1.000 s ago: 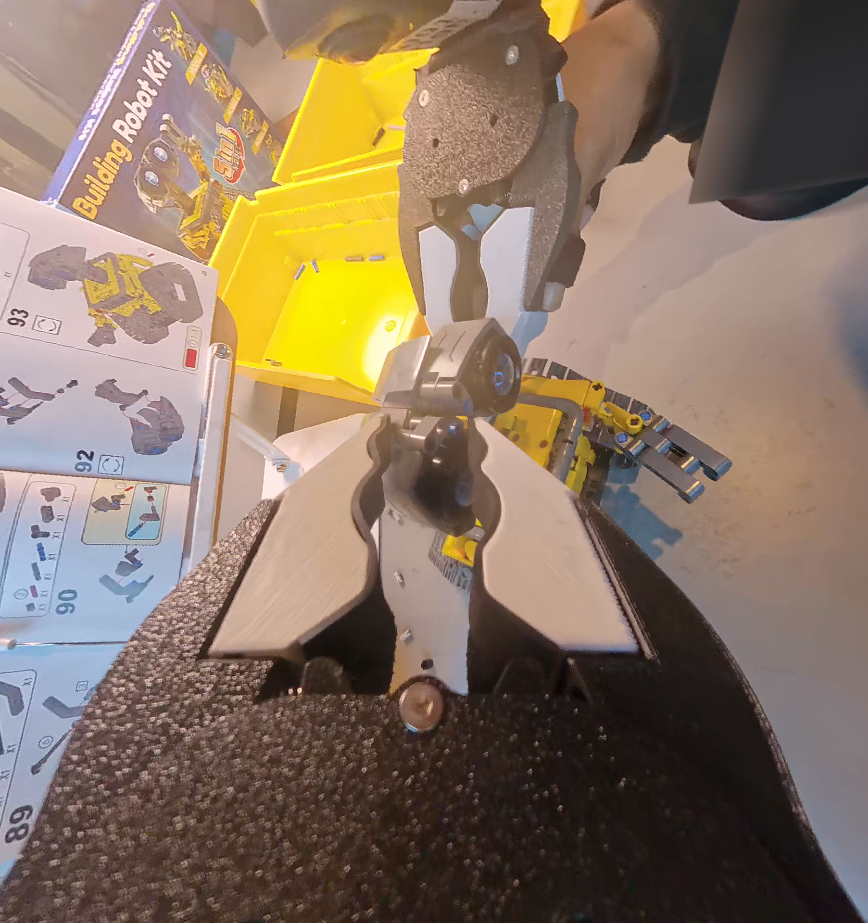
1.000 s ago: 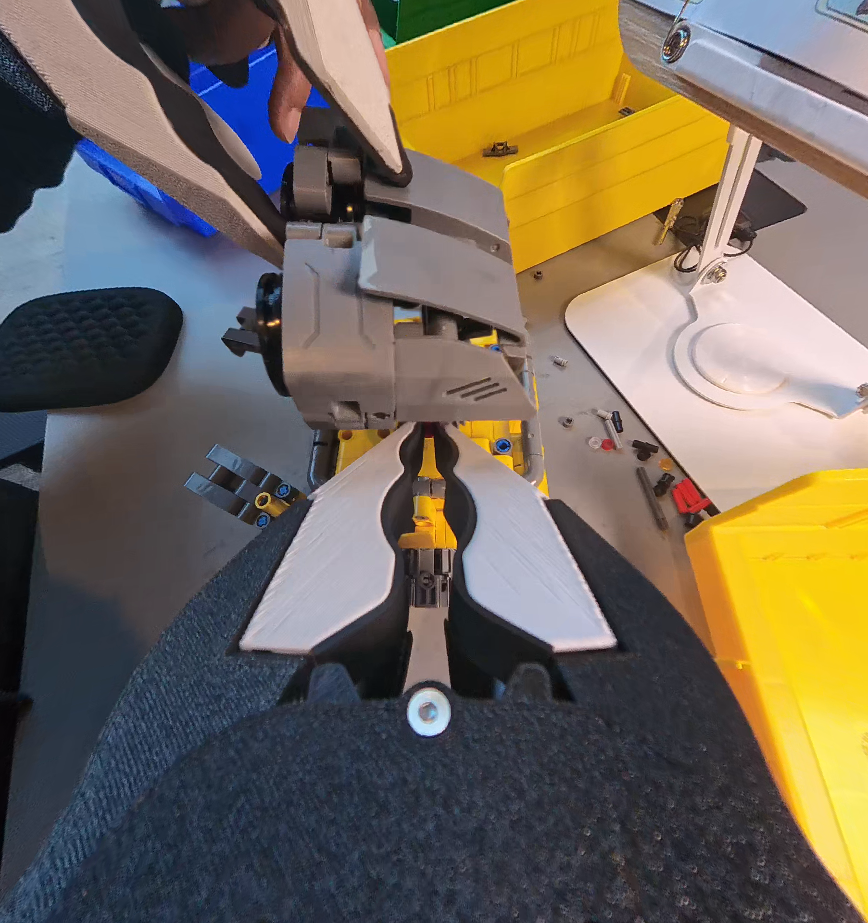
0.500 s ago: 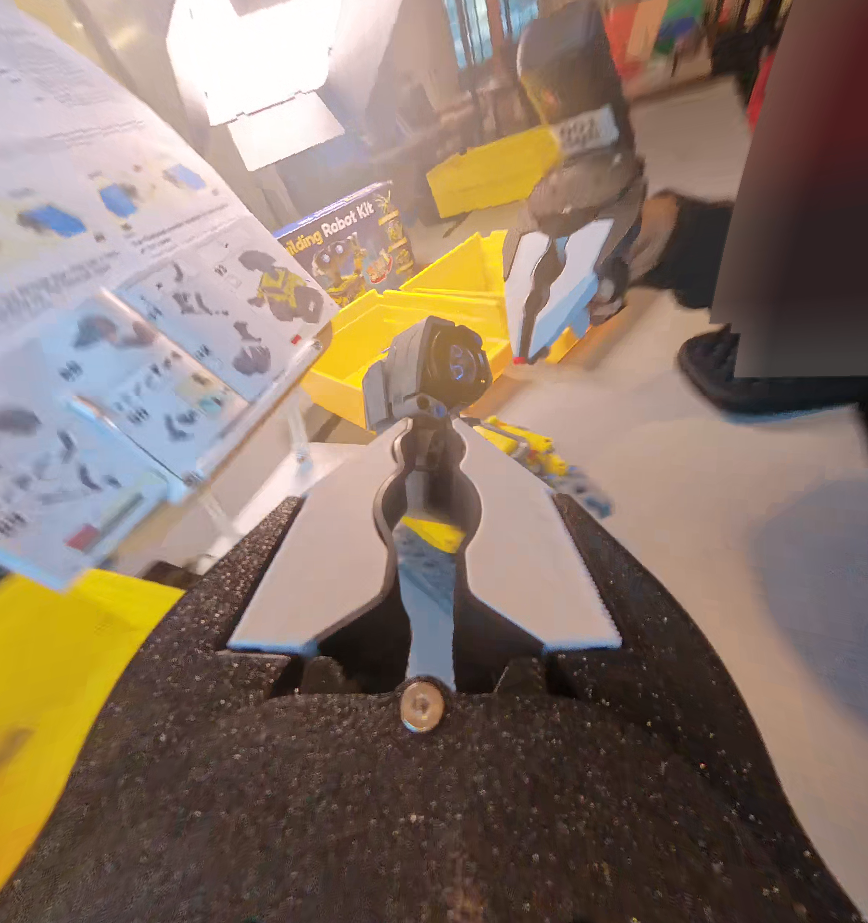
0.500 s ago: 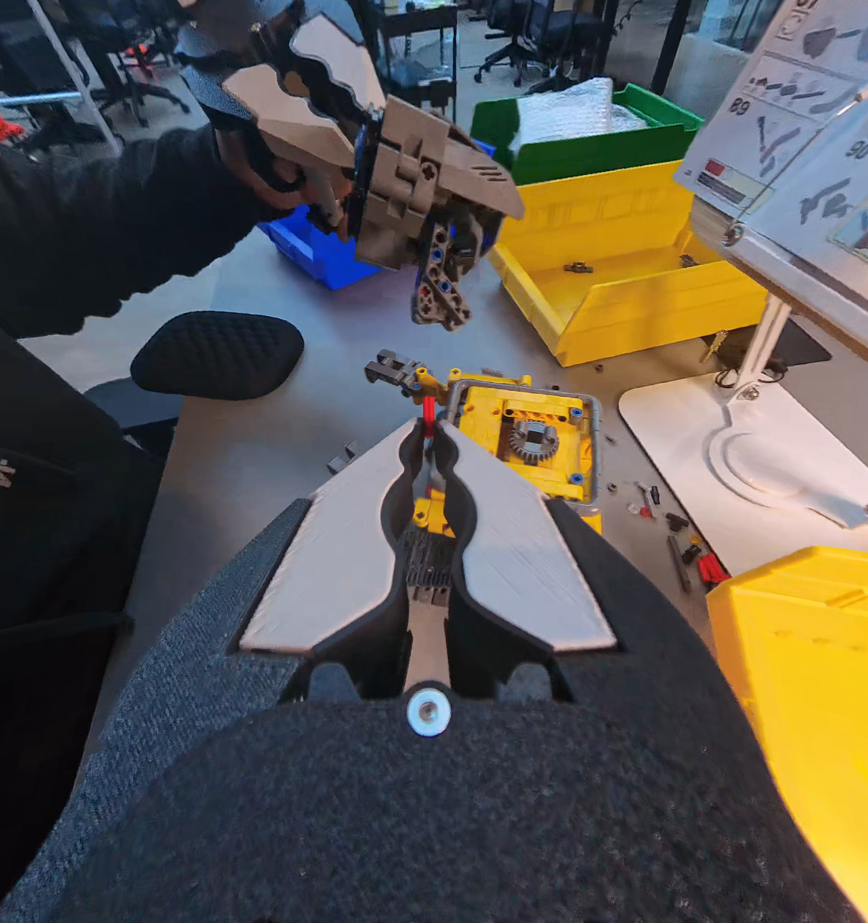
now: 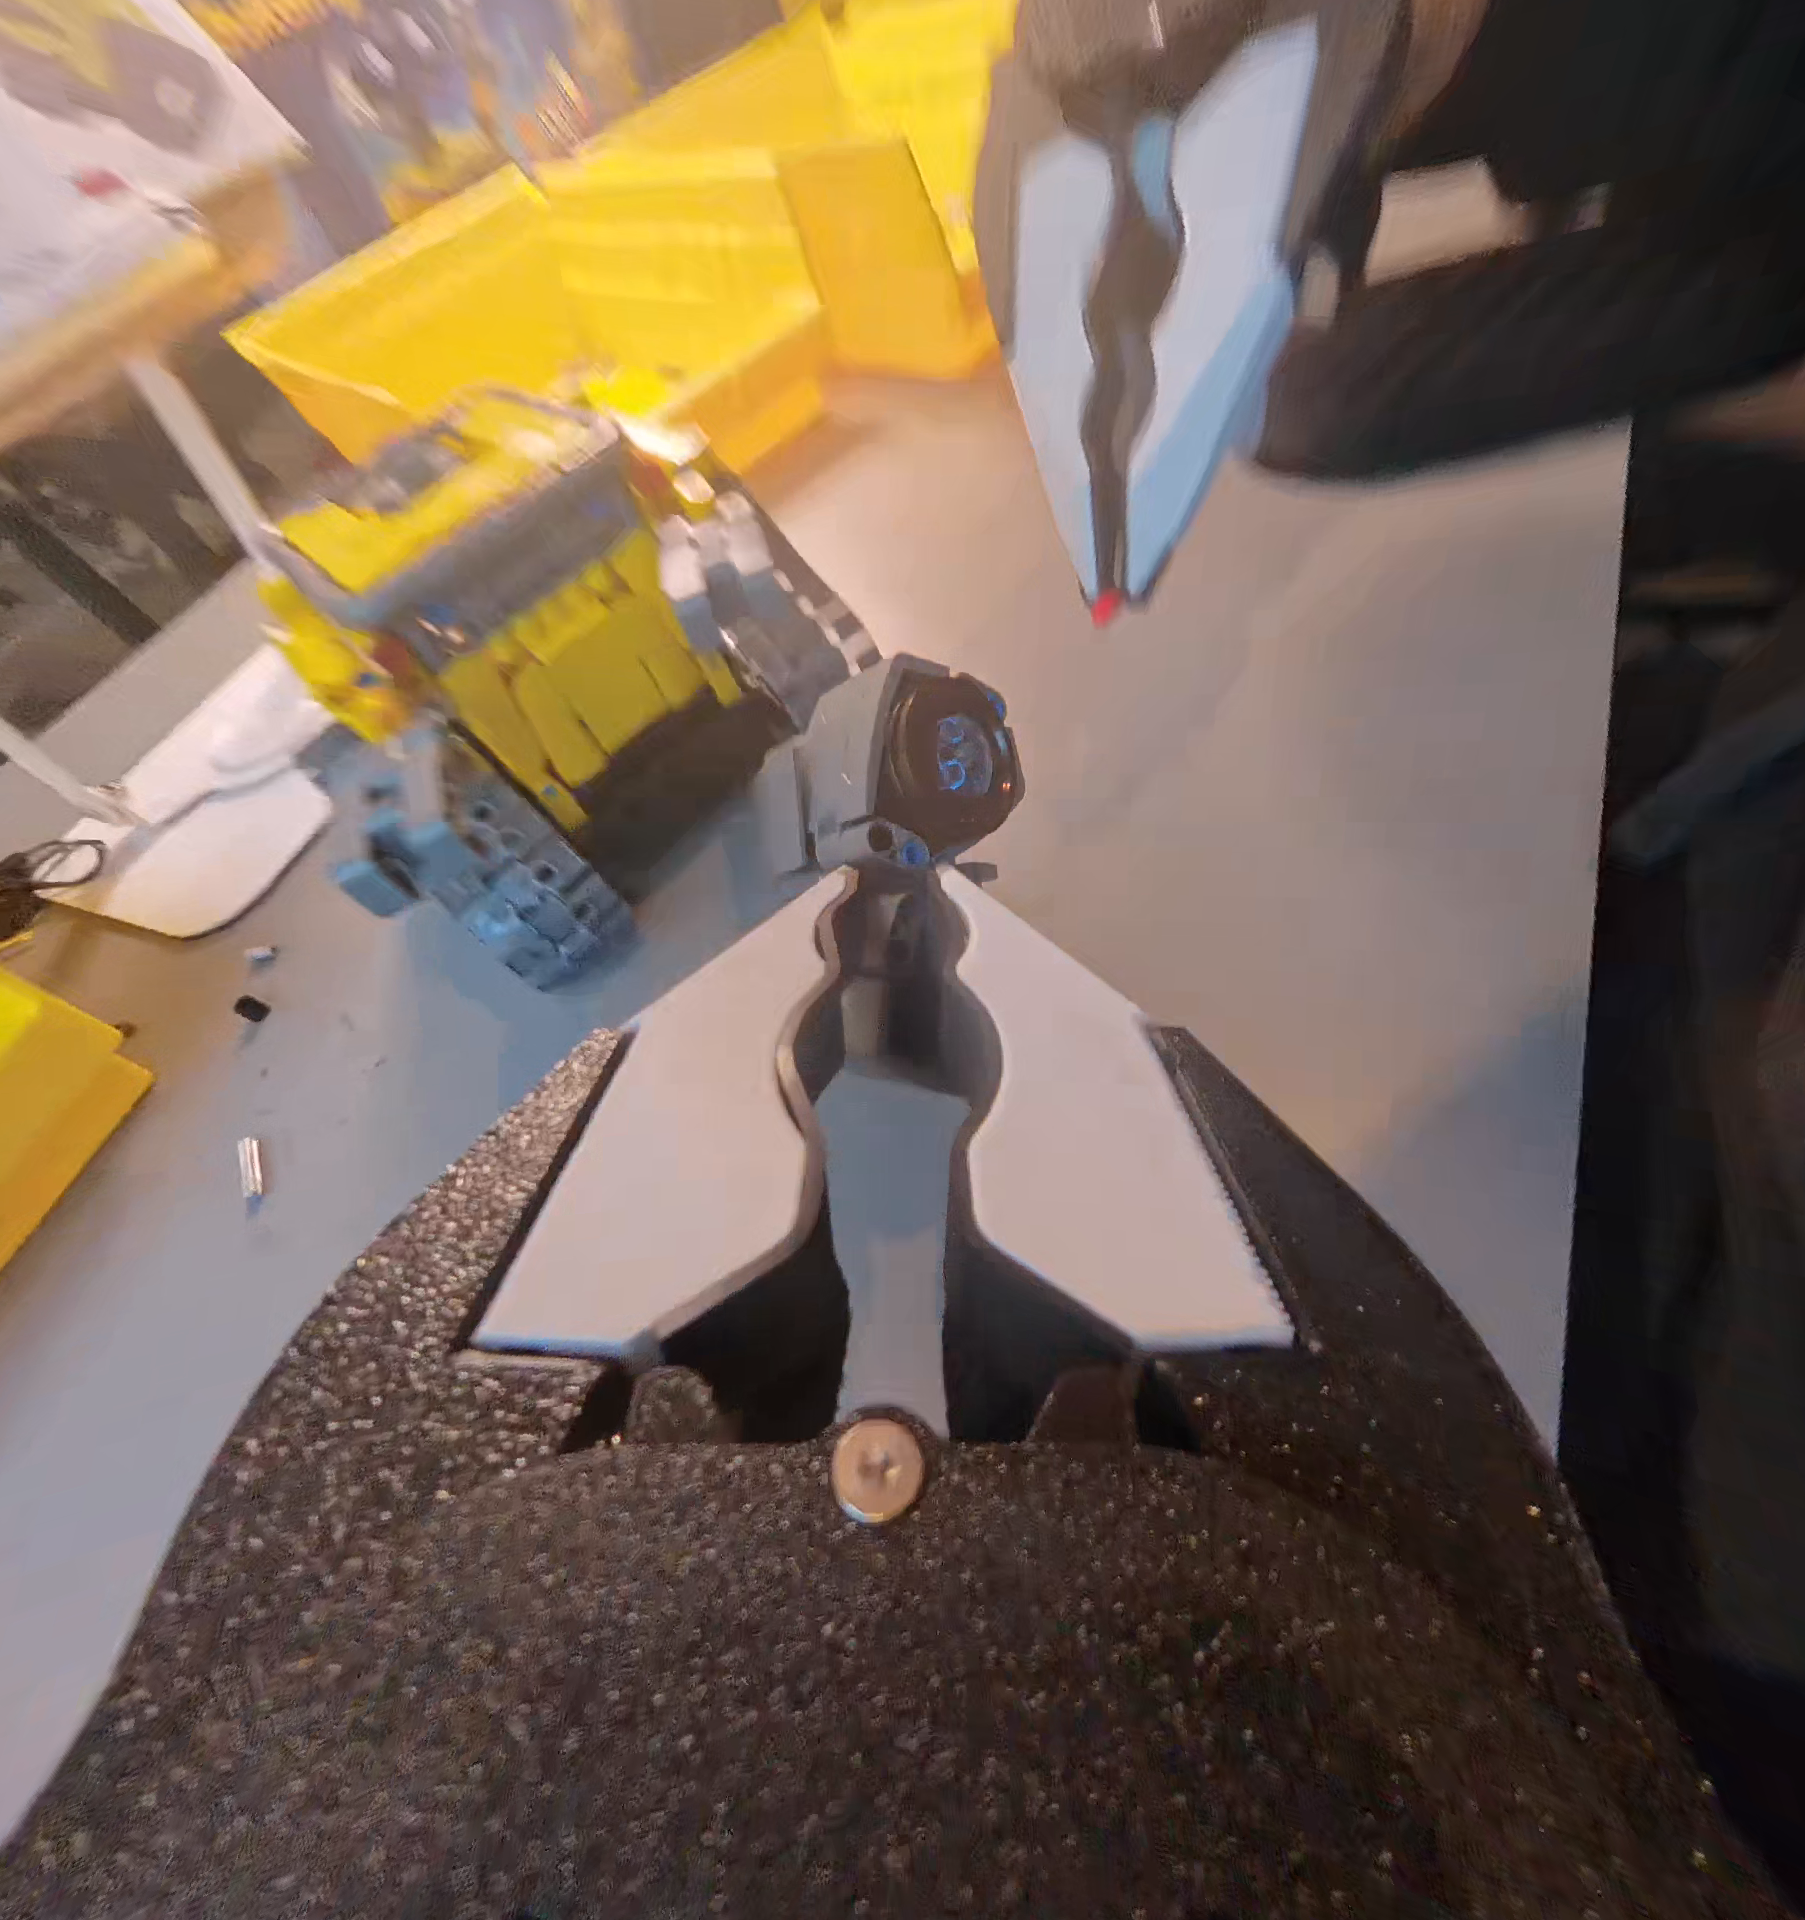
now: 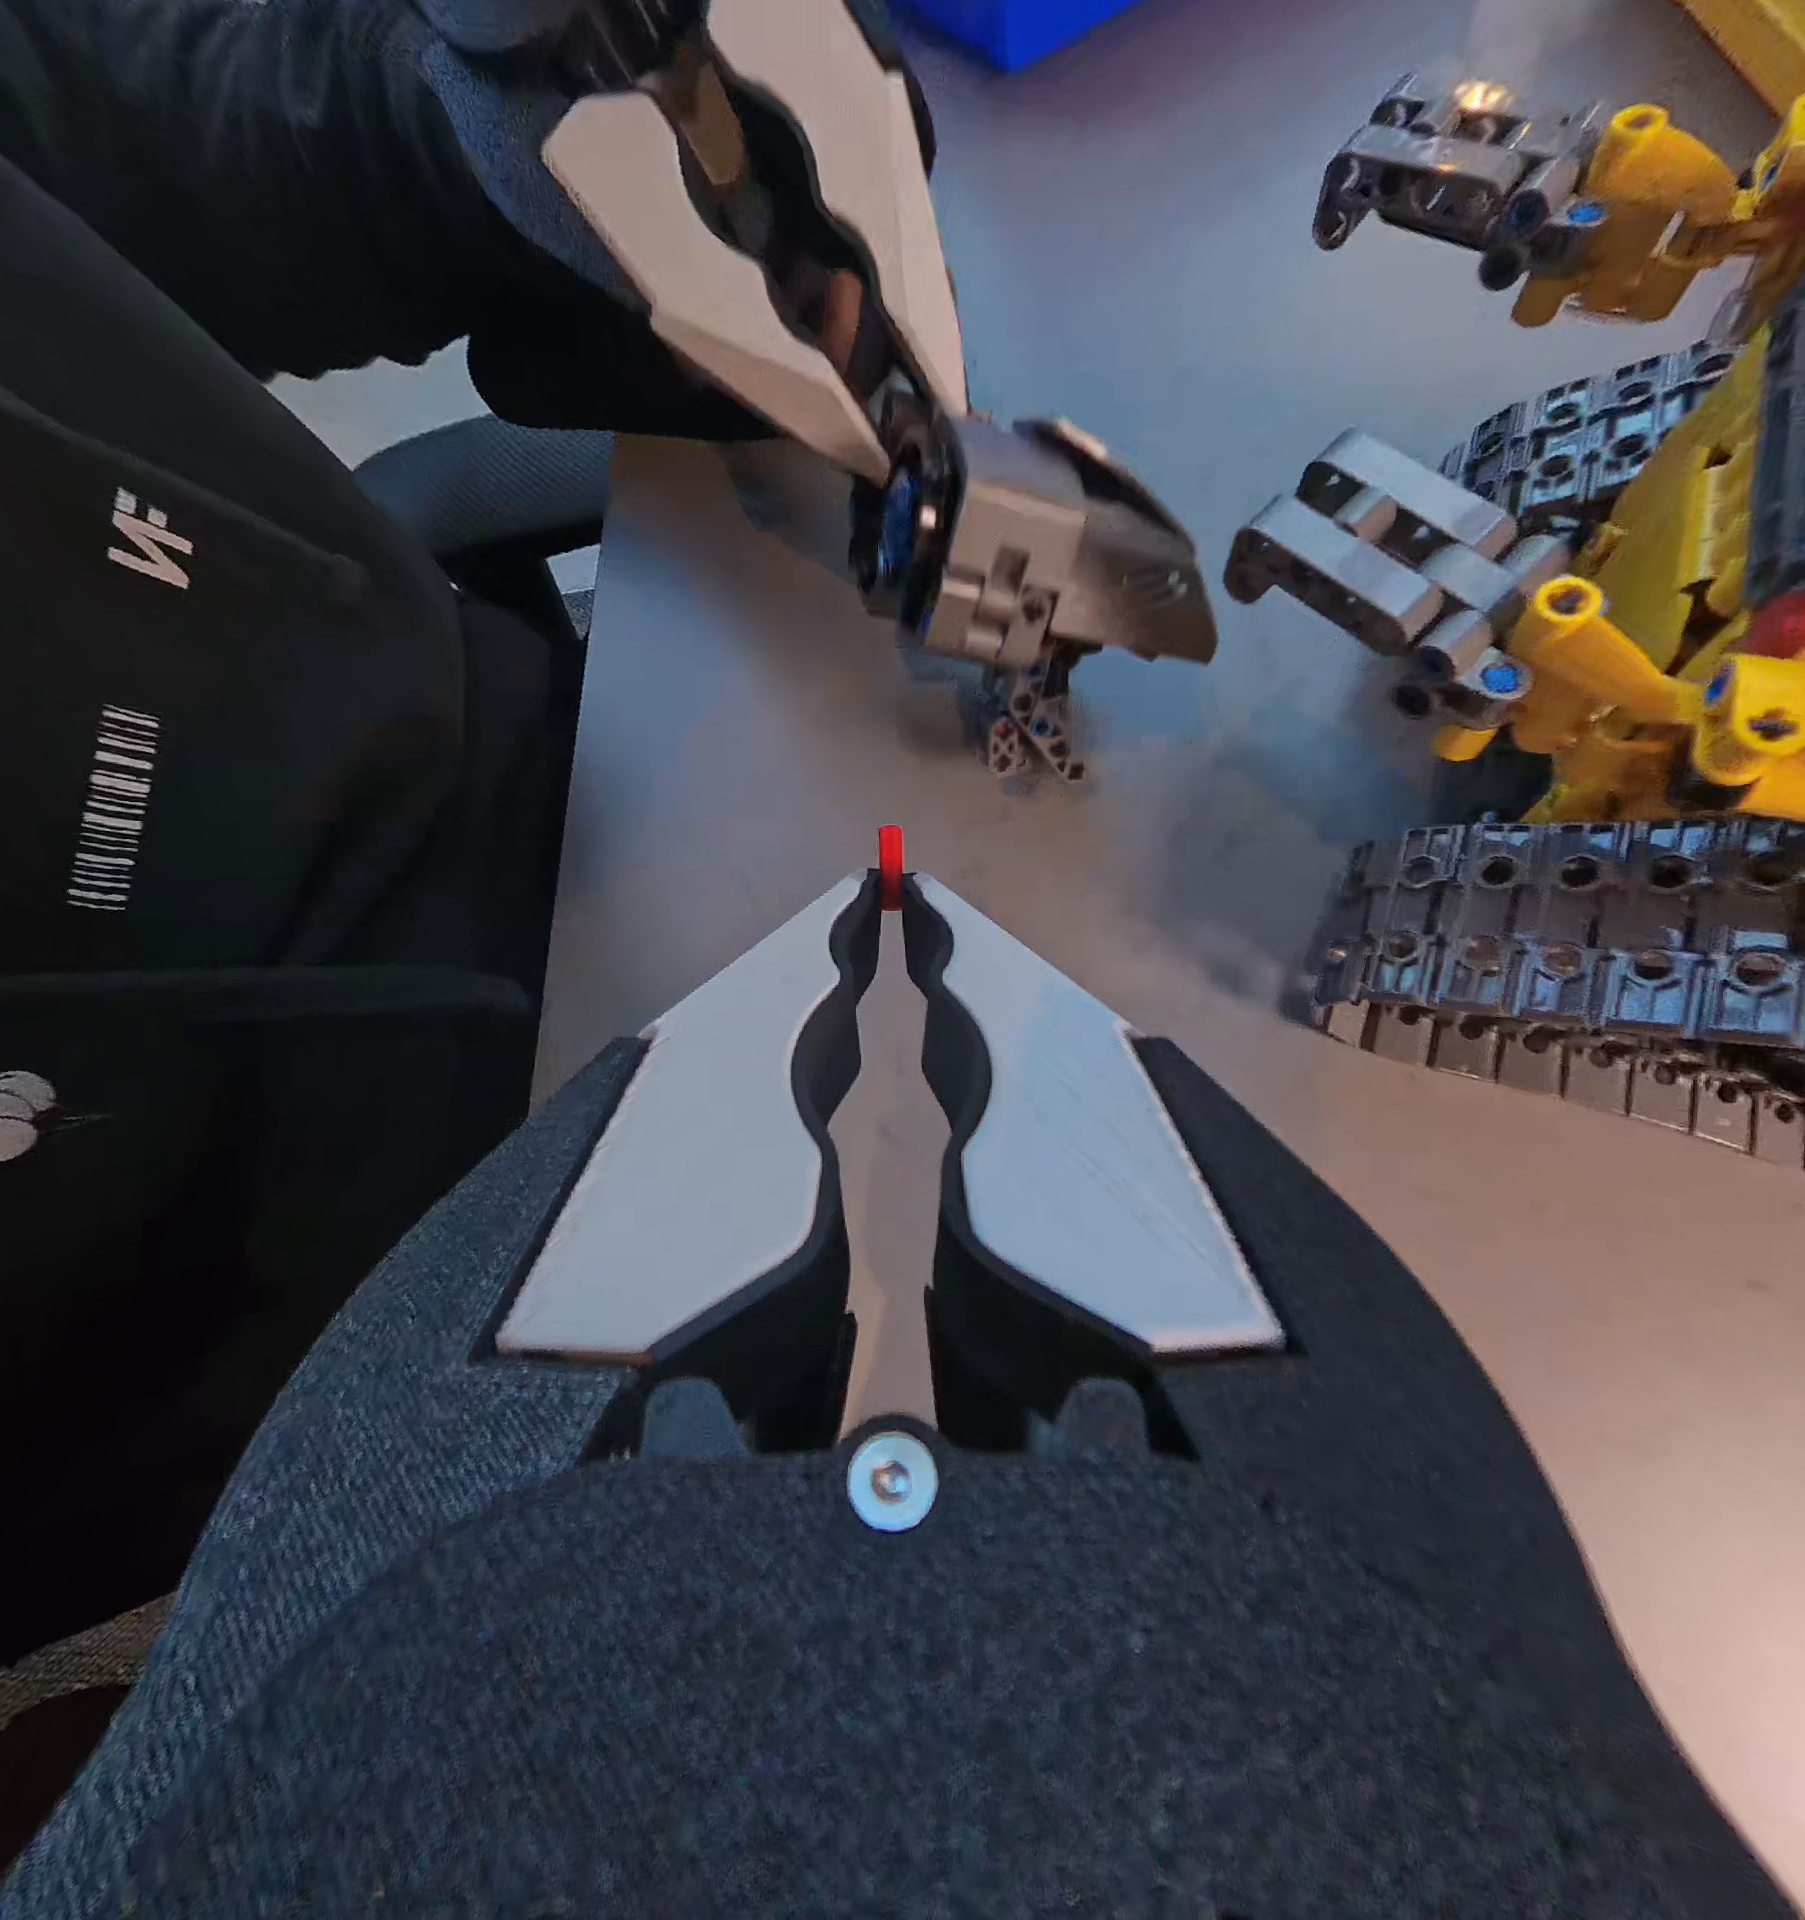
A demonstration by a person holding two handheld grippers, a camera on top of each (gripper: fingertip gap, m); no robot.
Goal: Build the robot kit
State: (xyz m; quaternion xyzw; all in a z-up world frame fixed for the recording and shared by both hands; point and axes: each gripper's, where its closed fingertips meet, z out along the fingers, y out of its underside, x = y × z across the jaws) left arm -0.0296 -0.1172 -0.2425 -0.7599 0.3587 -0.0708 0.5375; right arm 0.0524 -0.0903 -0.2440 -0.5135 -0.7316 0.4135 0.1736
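My left gripper is shut on a grey brick-built robot head with a round blue-lensed eye, held low over the grey table. It also shows in the right wrist view, gripped by the left gripper. My right gripper is shut on a small red pin; it shows in the left wrist view above the head, red pin at its tip. The yellow and grey tracked robot body stands on the table, and shows at the right of the right wrist view.
Yellow bins stand behind the body. A white stand base and a yellow bin corner lie at left, with small loose pieces on the table. A person's dark sleeve and clothing fill the left of the right wrist view. The tips of one gripper are about 10 cm away from the tips of the other.
My left gripper has carried the grey head down from mid-air close to the table, beside the tracked body. My right gripper has come off the body with the red pin and swung left.
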